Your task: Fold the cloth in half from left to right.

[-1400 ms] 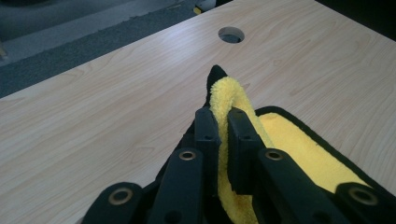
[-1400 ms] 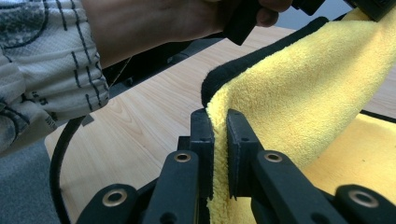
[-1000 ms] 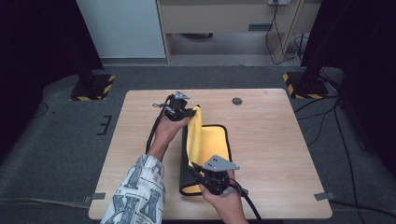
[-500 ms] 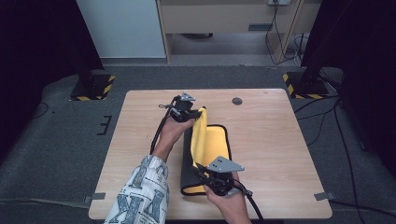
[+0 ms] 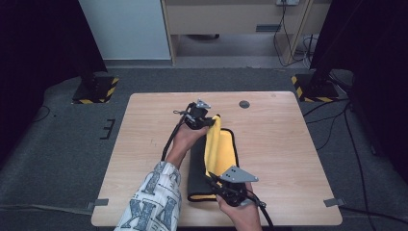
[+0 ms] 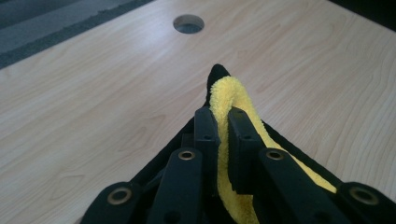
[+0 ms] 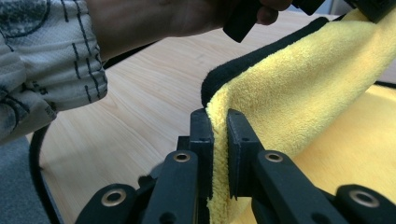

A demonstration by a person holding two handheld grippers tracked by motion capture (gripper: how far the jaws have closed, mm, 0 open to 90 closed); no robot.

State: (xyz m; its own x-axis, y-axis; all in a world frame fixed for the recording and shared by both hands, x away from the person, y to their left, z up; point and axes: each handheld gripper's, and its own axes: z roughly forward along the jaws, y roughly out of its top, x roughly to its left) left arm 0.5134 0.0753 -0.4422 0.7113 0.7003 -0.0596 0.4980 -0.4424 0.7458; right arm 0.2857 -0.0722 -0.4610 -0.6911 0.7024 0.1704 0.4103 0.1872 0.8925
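Over the table (image 5: 144, 144), both tools, left (image 5: 210, 122) and right (image 5: 215, 183), pinch the raised cloth (image 5: 217, 147).

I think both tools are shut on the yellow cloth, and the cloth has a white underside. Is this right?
Not quite: the underside is black, not white. The right gripper view shows the black edge behind the yellow cloth. The rest holds: the left tool and the right tool are each shut on the cloth.

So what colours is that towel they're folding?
The towel is yellow on one face, black on the other and along the edge; clearest in the right gripper view.
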